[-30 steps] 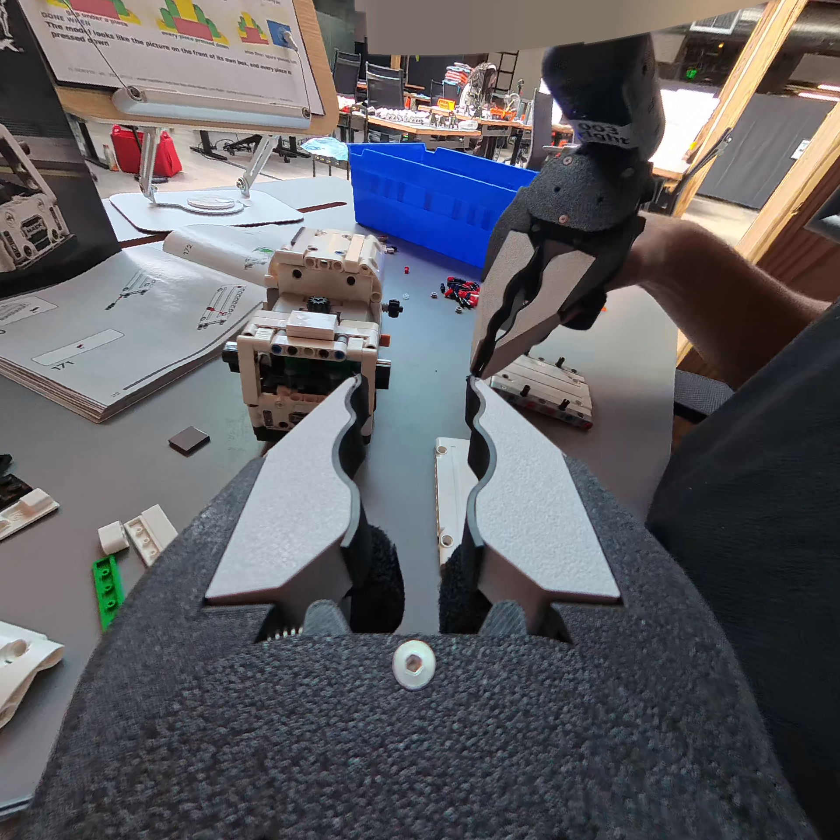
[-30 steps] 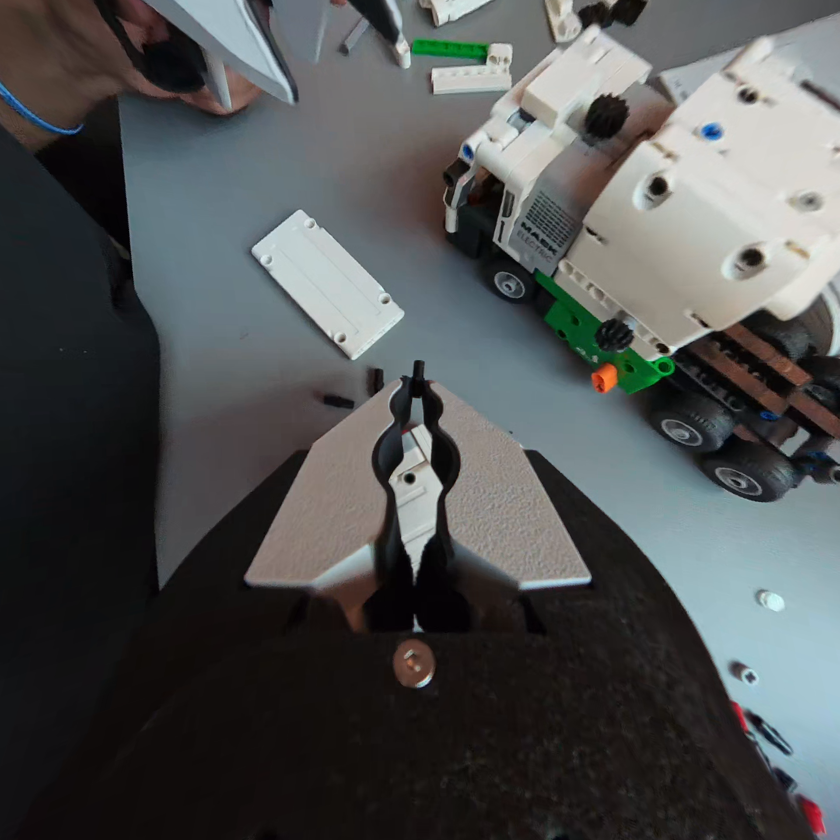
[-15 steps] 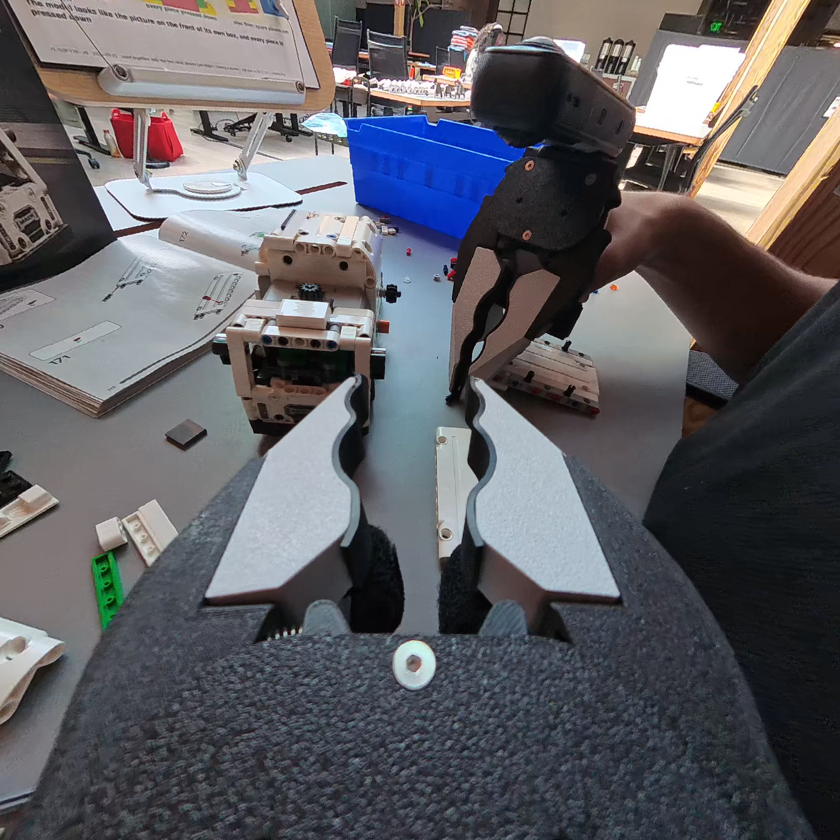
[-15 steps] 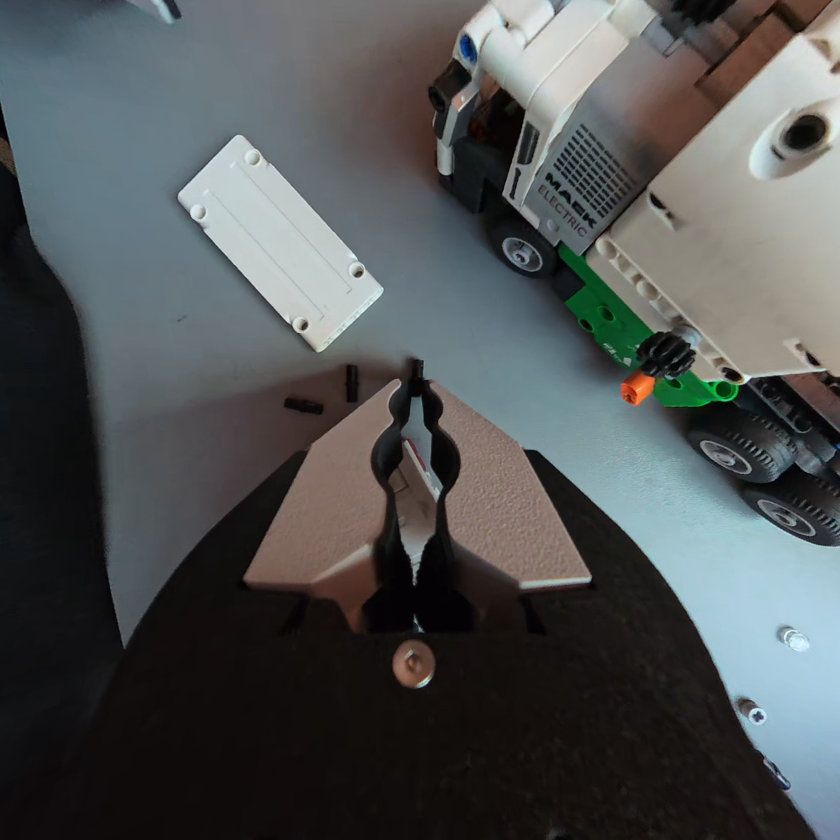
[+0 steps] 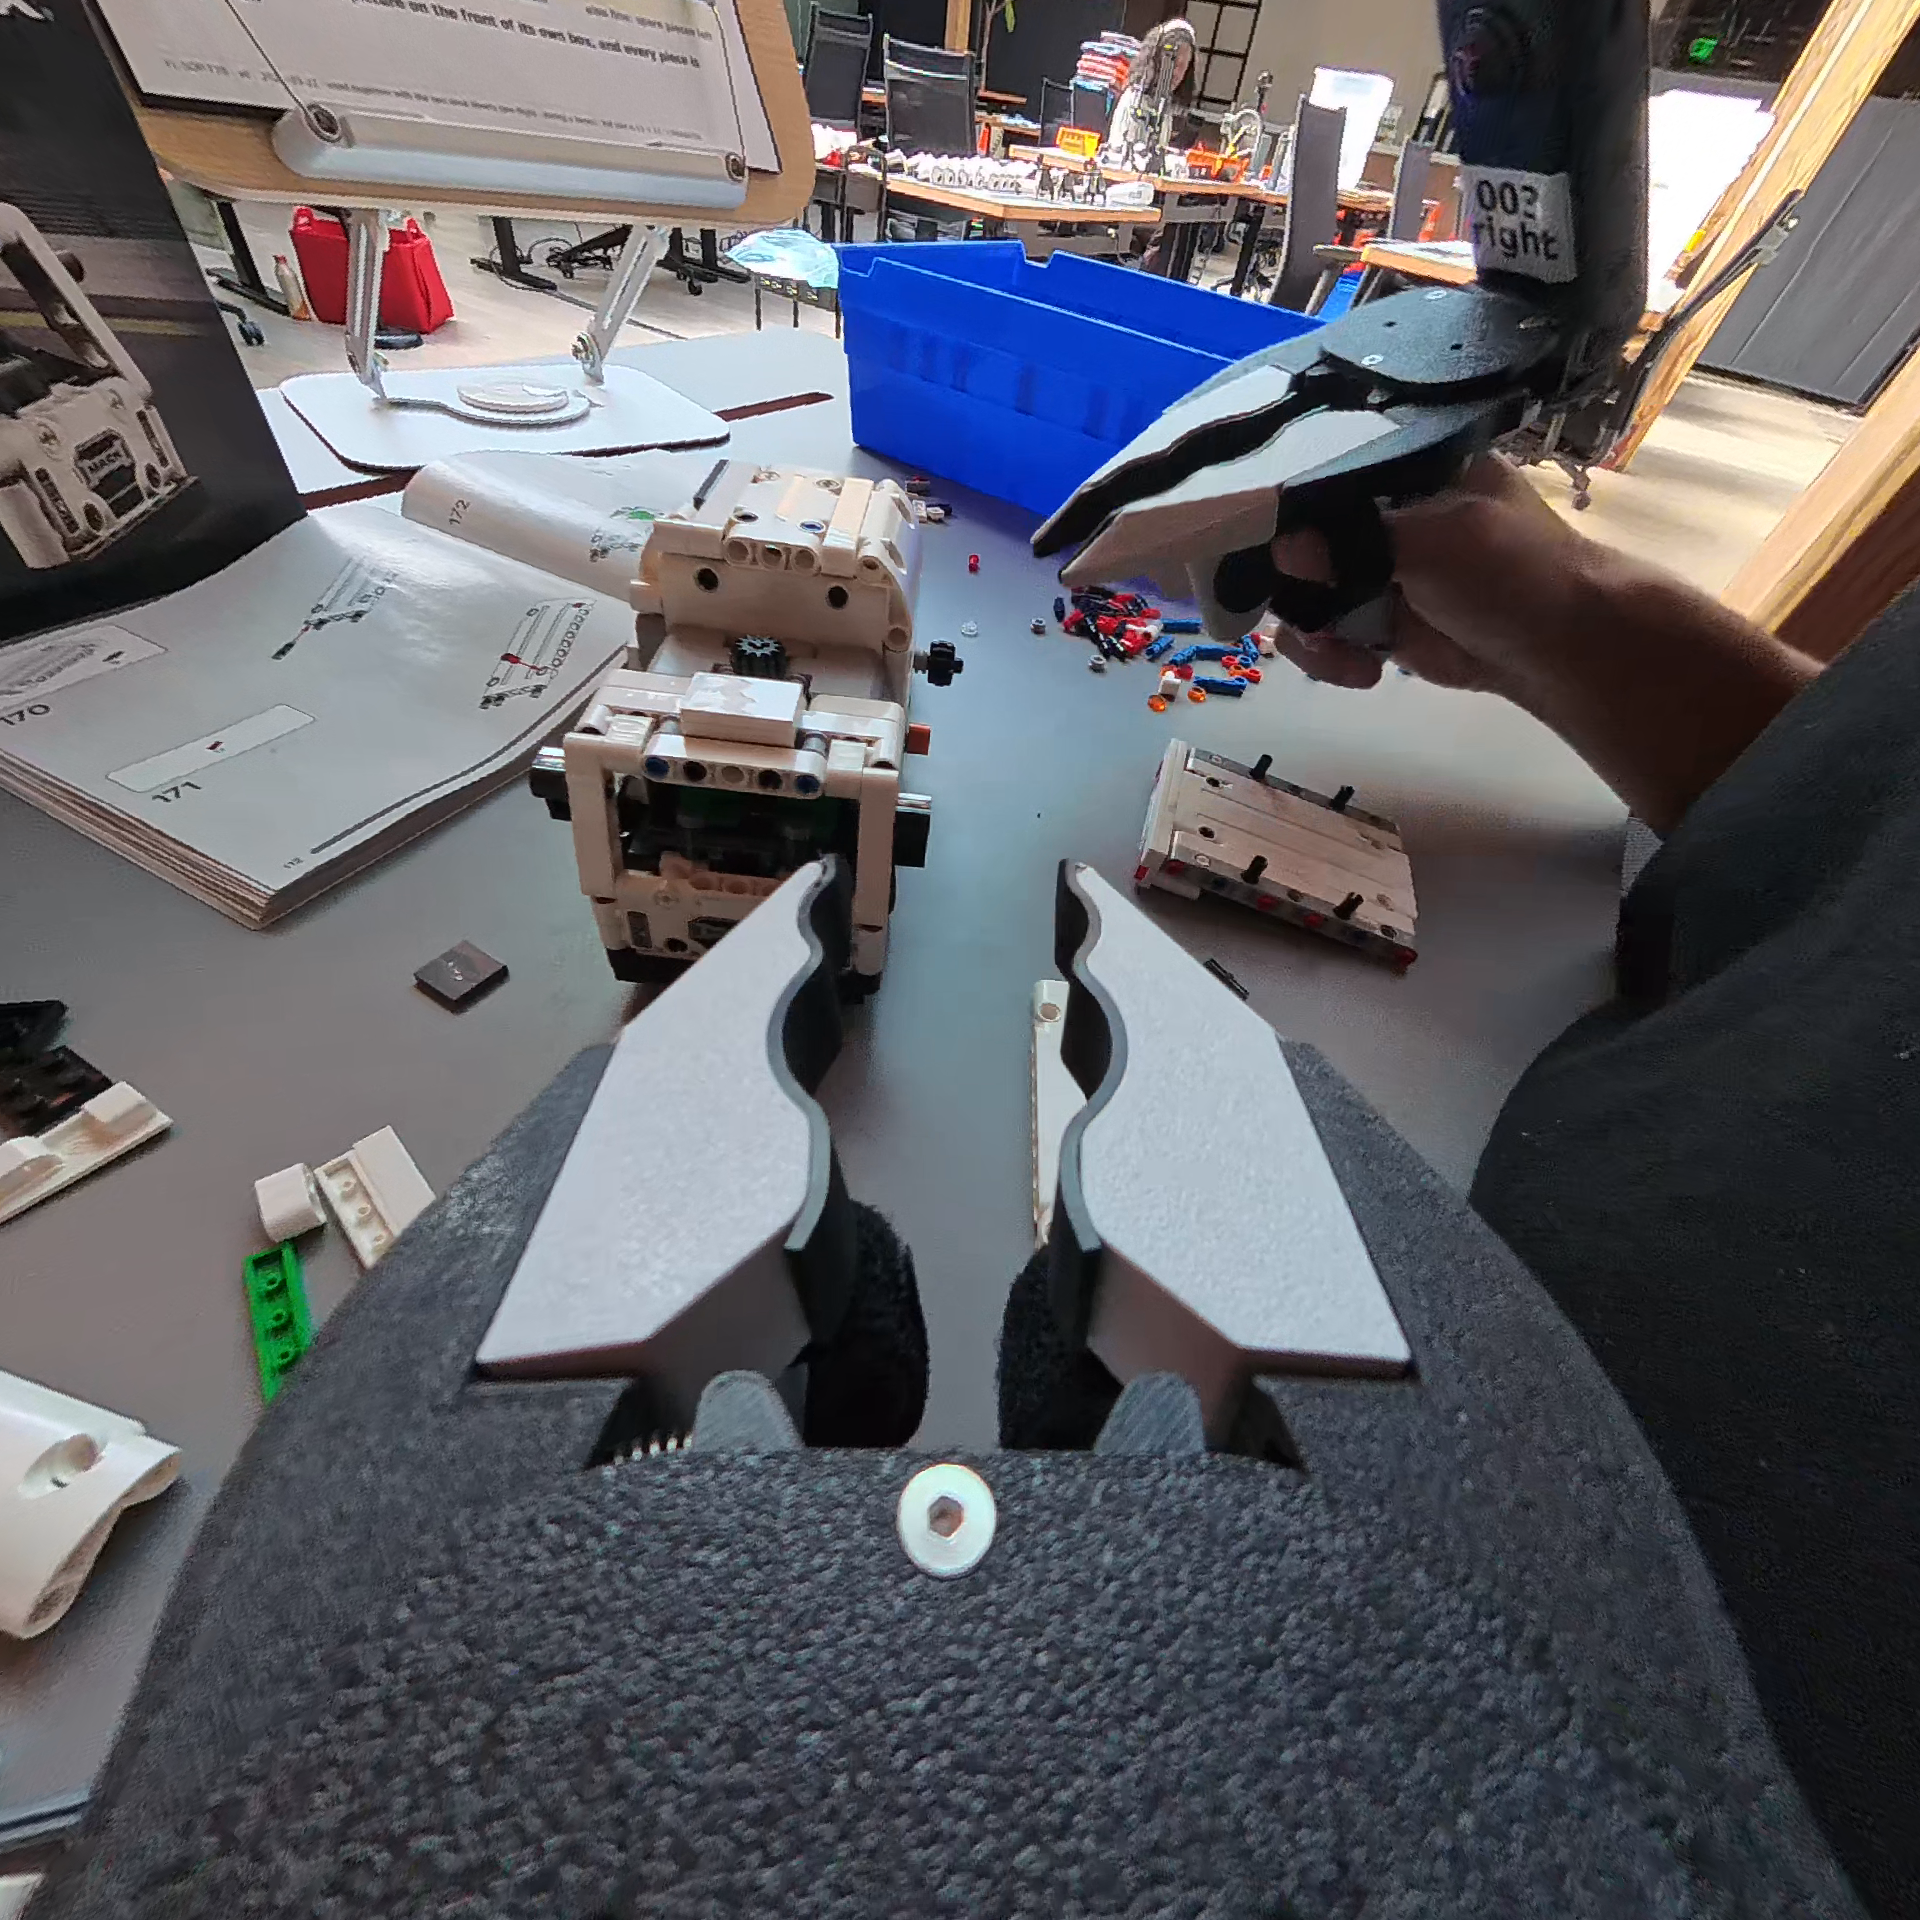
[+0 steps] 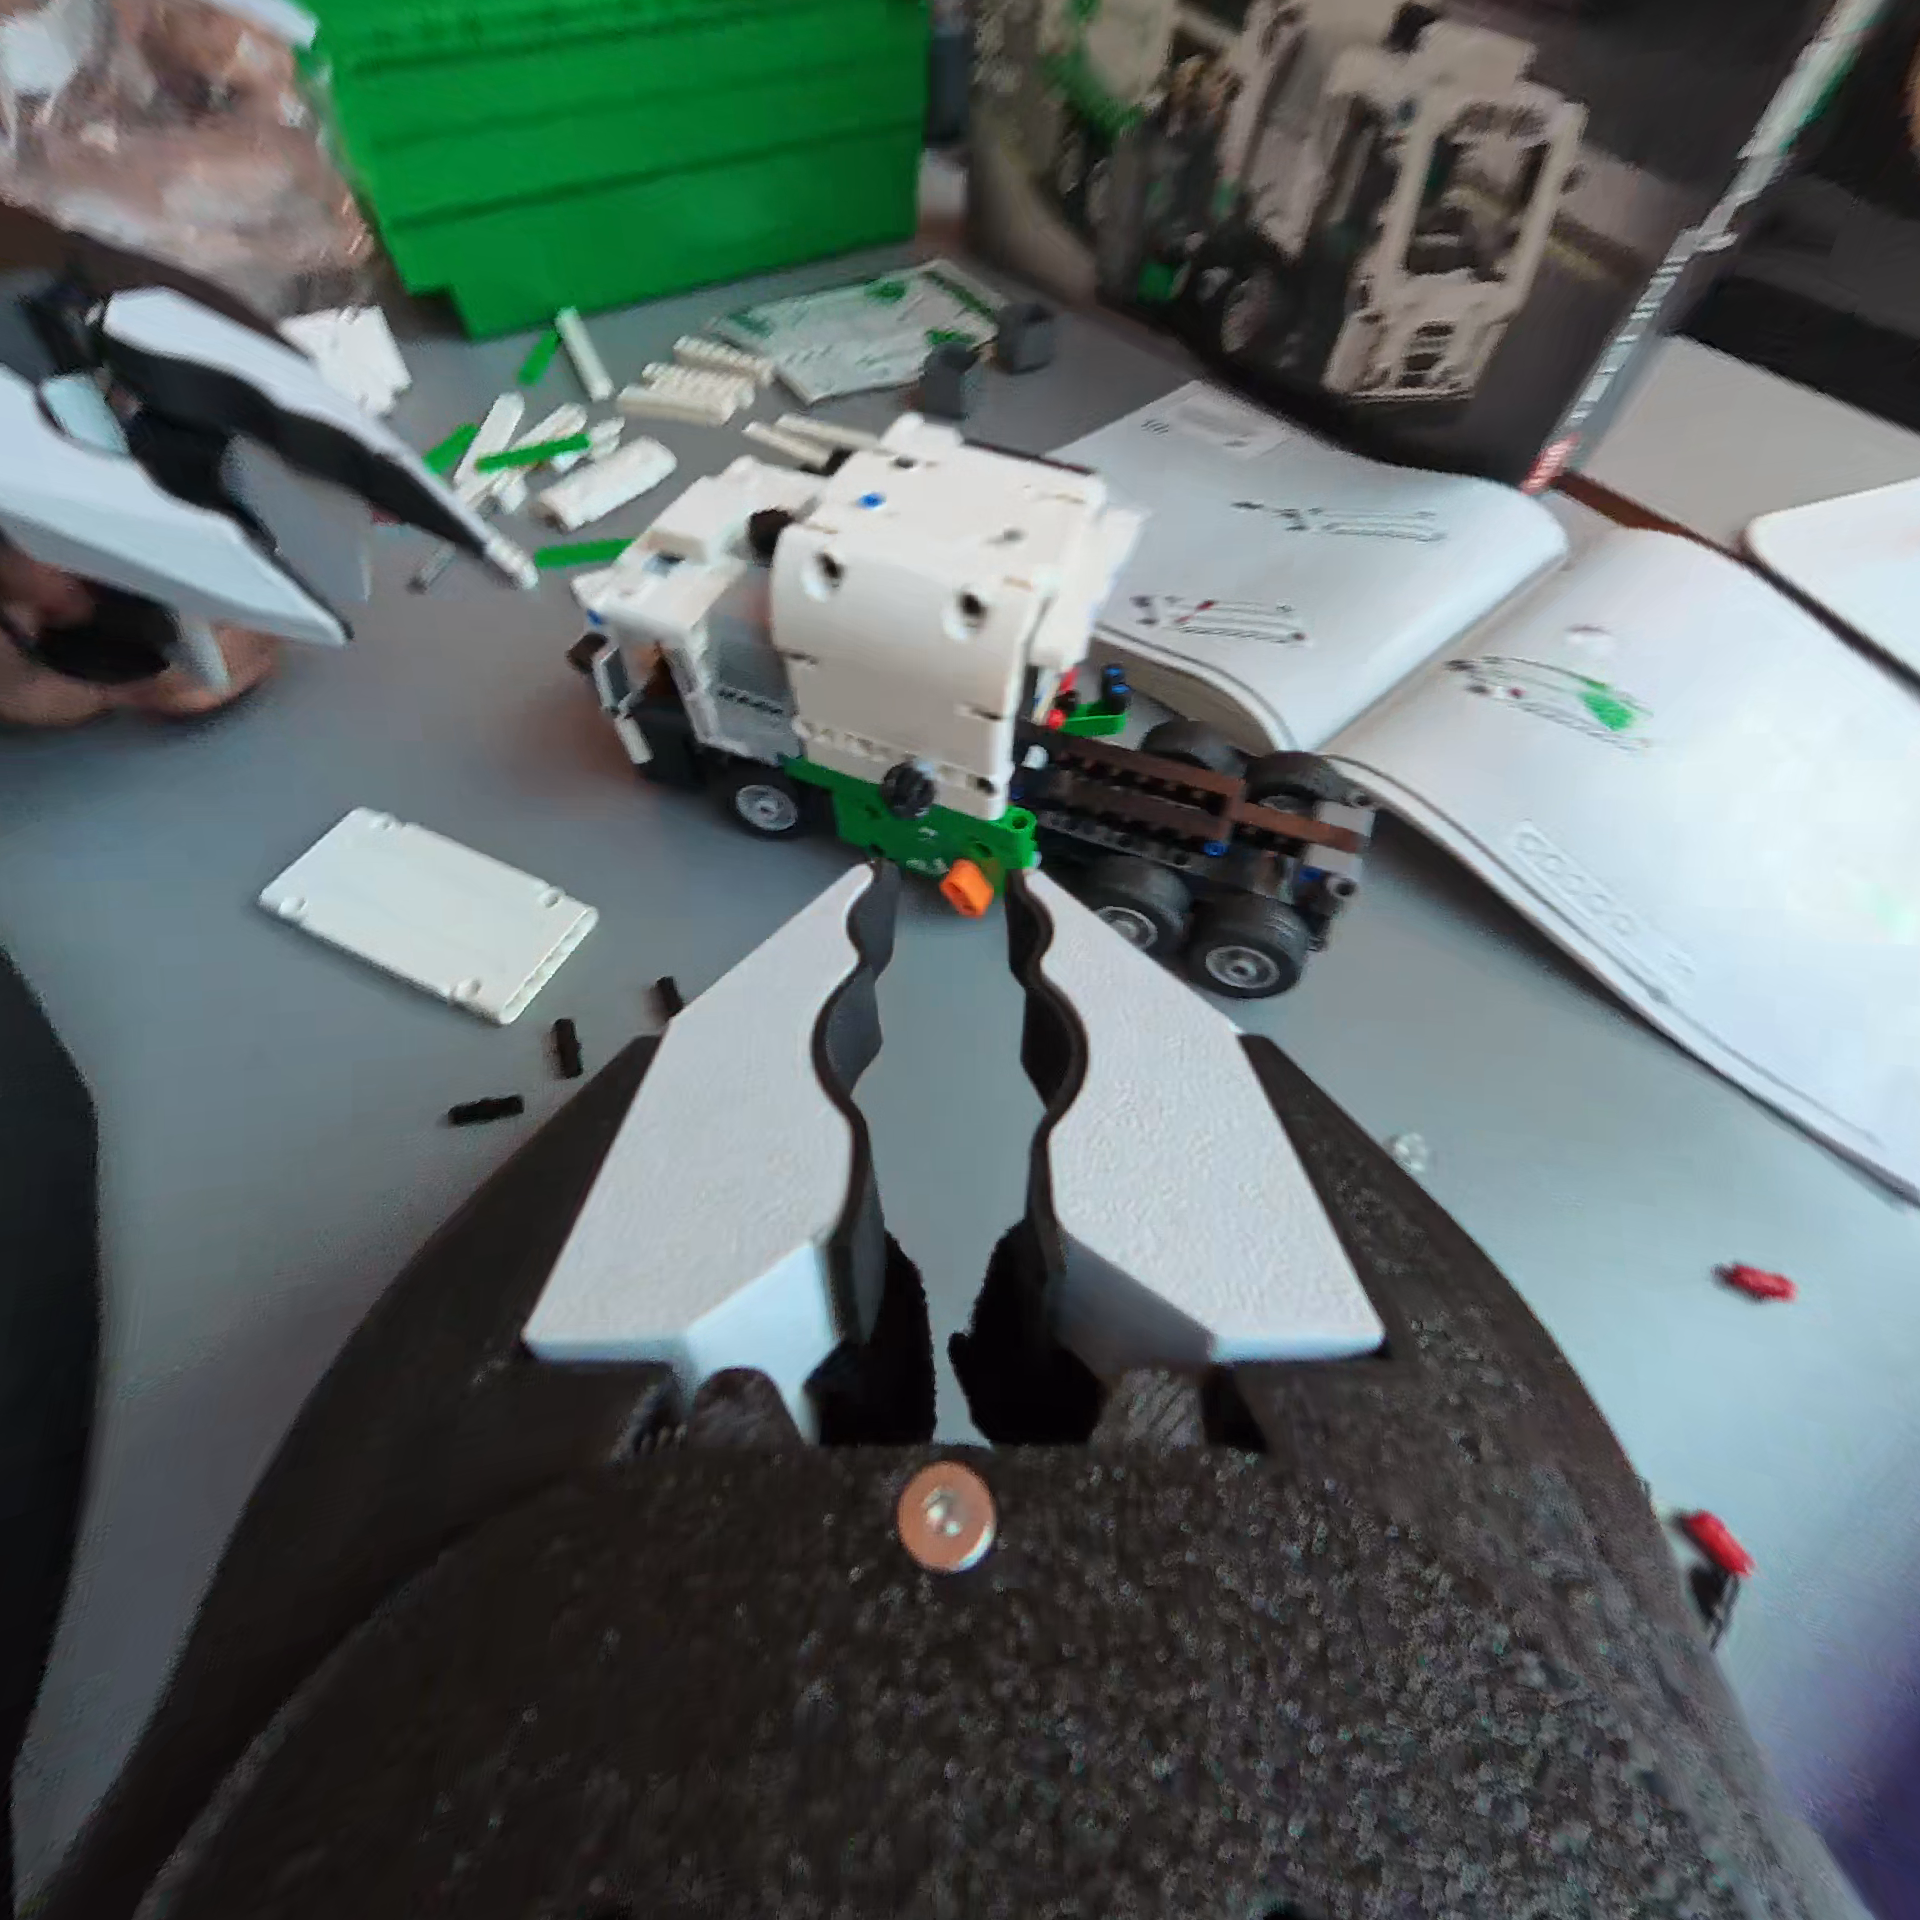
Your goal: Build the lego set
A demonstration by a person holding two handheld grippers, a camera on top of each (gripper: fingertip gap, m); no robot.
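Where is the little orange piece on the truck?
In the right wrist view, the orange piece sticks out below the truck's green side, just beyond the open right gripper.

A grey table carries a white brick-built truck. Left of the truck lies an open instruction booklet; behind it to the right stands a blue bin. Right of the truck lie small loose pins and a white studded panel.
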